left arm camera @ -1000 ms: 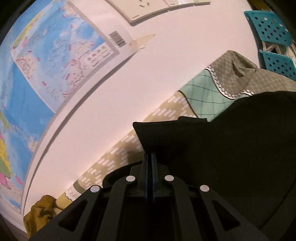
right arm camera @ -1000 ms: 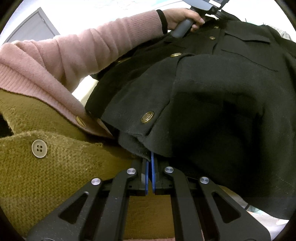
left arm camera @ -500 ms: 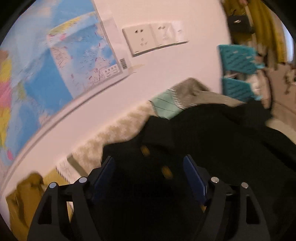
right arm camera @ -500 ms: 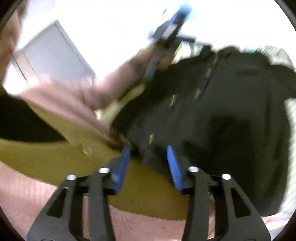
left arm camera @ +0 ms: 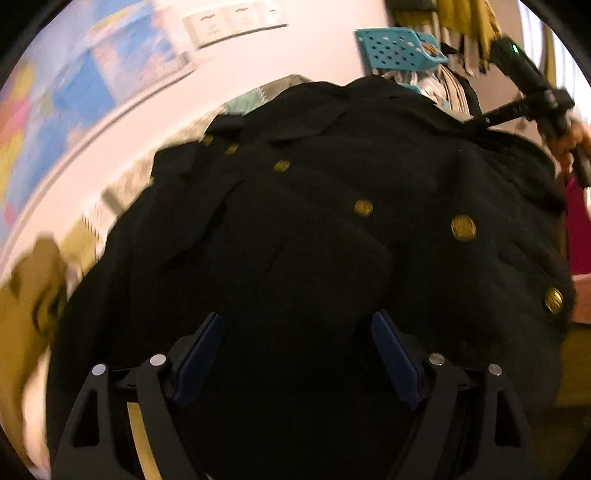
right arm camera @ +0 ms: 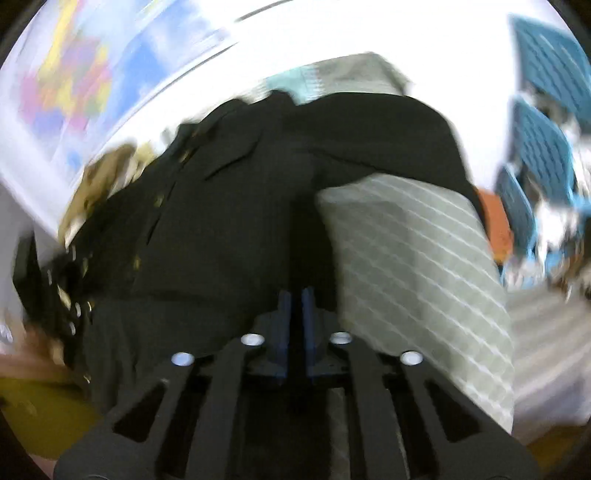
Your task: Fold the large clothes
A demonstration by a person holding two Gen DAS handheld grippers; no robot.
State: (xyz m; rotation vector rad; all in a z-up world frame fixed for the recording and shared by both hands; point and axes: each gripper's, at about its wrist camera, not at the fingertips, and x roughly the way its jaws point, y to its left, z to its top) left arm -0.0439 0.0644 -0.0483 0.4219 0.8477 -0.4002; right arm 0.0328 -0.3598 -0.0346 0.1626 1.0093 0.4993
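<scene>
A black coat with gold buttons lies spread out and fills the left wrist view. My left gripper hovers over its near part. Its jaws are opening, the blue pads stand far apart, and they press on nothing. In the blurred right wrist view the coat lies to the left of a pale checked cloth. My right gripper is shut at the coat's dark edge beside that cloth, with dark fabric between its pads.
A wall with a coloured map and sockets runs behind the coat. Teal perforated baskets hold clothes at the back right. A mustard garment lies at the left. A hand holds the other device at the right edge.
My left gripper let go of the coat, opened wide and drew back over it. The right gripper opened, swung away from the person's sweater to the coat's edge by the checked cloth, and shut again.
</scene>
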